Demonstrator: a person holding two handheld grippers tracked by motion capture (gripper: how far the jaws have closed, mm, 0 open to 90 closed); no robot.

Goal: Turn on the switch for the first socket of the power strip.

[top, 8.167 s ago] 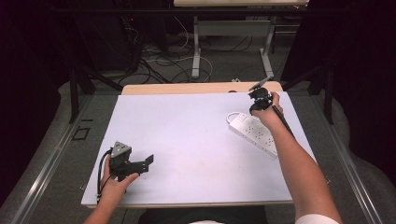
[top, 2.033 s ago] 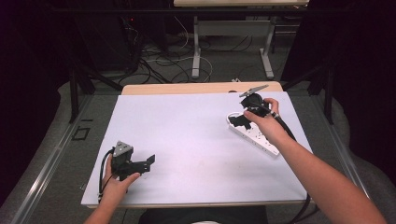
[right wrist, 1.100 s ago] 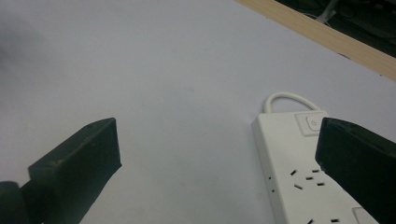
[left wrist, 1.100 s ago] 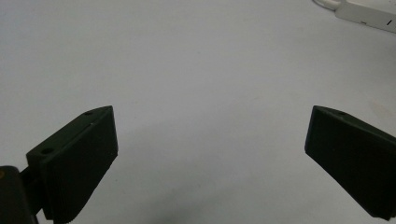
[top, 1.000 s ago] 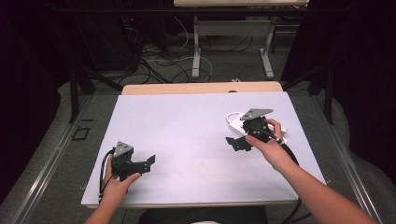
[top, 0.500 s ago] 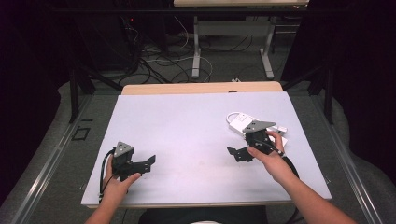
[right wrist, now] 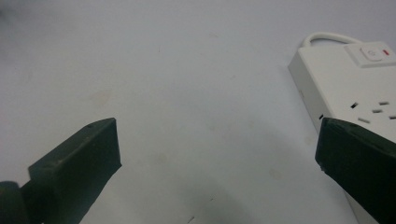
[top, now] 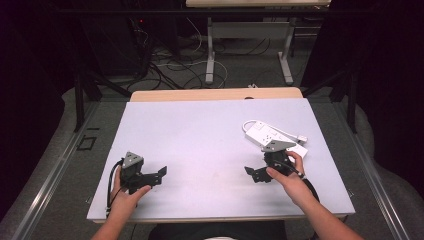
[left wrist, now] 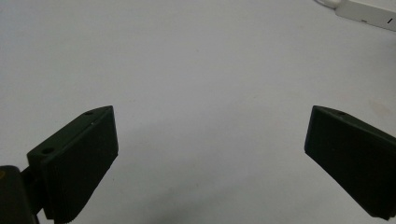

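High view showed one white table (top: 200,135), a dark cabled floor (top: 175,65), one power strip (top: 272,137), two grippers, left (top: 160,175) and right (top: 252,174), both wide.

Table (top: 200,130) bare across centre and left, open passage there; white power strip (top: 272,137) with its cord sits at right, just beyond right gripper (top: 257,174), blocking that side.

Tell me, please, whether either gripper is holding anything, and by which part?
Nothing is held. The left gripper and right gripper are both open over bare table; the power strip lies beside the right one, ungripped.
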